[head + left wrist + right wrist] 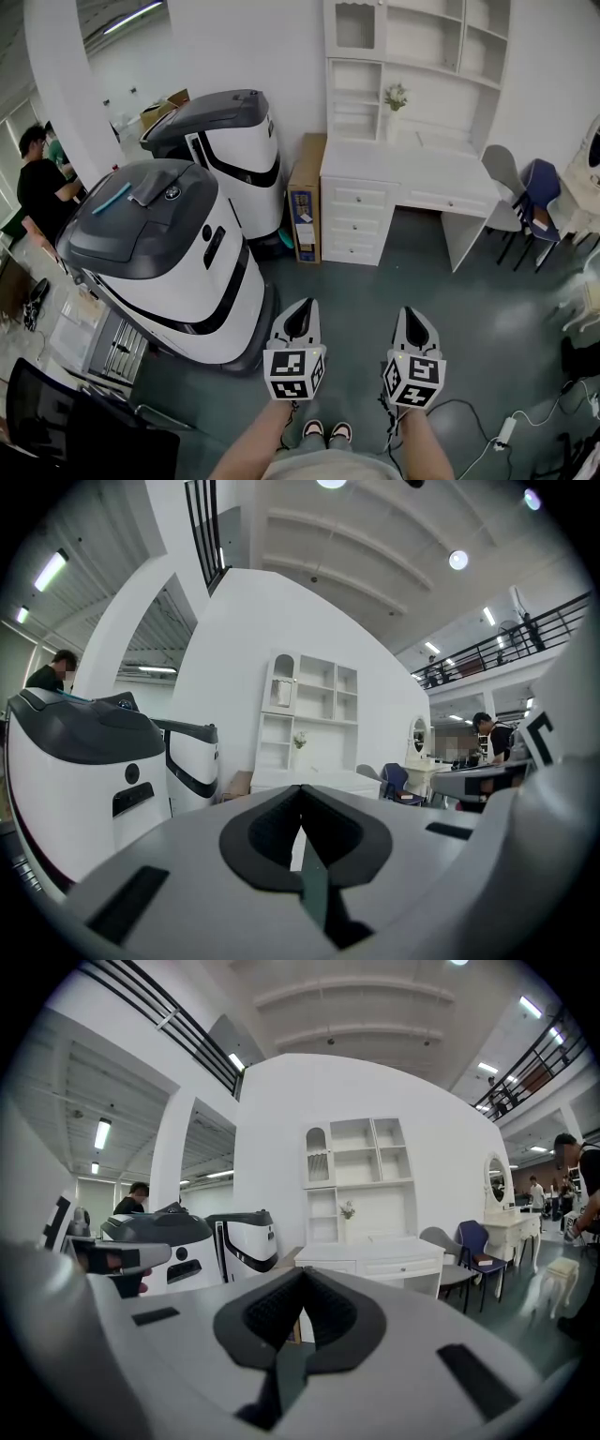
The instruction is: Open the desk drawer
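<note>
The white desk (pixel 403 169) with a shelf hutch stands against the far wall, well ahead of me. Its left pedestal has three shut drawers (pixel 356 223), and a flat shut drawer (pixel 448 200) sits under the top. My left gripper (pixel 304 304) and right gripper (pixel 411 311) hang side by side low in the head view, pointing toward the desk from a distance. Both are shut with nothing between the jaws. The desk shows beyond the left gripper (pixel 300 789) and, as a white desk (pixel 375 1252), beyond the right gripper (pixel 302 1273).
Two large white and grey machines (pixel 178 253) (pixel 230 141) stand to the left. A cardboard box (pixel 307 197) leans beside the desk. A grey chair (pixel 506 183) and a blue chair (pixel 544 192) are at the right. A person (pixel 42 187) stands far left. Cables (pixel 506 431) lie on the floor.
</note>
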{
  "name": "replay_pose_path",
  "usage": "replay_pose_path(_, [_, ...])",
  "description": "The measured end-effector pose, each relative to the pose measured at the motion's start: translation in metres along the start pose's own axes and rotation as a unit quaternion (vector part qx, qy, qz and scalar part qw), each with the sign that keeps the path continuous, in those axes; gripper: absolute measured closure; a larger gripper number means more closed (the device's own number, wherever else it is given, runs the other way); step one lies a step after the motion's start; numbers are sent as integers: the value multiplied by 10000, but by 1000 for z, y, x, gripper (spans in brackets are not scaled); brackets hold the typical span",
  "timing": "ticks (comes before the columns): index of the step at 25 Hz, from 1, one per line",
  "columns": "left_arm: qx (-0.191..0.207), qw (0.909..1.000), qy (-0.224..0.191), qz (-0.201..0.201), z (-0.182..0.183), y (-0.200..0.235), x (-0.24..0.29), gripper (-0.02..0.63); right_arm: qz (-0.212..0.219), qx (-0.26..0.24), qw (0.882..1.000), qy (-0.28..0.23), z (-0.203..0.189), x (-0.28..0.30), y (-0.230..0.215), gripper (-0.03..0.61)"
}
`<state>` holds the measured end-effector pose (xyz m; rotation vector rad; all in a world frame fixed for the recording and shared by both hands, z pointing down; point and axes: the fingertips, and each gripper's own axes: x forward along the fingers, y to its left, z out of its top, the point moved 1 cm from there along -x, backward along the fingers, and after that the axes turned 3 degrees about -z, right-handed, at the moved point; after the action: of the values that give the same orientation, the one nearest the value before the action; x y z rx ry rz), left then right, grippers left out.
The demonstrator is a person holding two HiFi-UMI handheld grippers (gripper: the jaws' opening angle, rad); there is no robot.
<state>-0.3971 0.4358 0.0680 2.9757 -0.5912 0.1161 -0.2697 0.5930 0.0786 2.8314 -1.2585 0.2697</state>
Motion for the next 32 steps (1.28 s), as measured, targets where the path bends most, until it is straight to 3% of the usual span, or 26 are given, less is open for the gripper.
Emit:
replay_pose_path(3, [40, 10000, -20, 4, 2, 0, 0, 597, -16, -26, 10000, 12, -1, 1, -2, 568])
replay_pose_path(6, [39, 10000, -15, 25, 1, 2, 0, 597, 53, 28, 10000, 45, -1, 3, -2, 475])
replay_pose_path(10, [39, 10000, 3, 56, 1, 6, 0, 597, 42, 79, 9999, 57, -1, 6, -3, 482])
replay_pose_path(14, [36, 10000, 11, 82, 0, 12, 2, 597, 36, 86, 9999, 116, -4, 12, -1, 442])
replay_pose_path(32, [-24, 10000, 66, 8, -7, 70, 20, 597, -221, 160, 9994, 224, -11, 44, 29, 449])
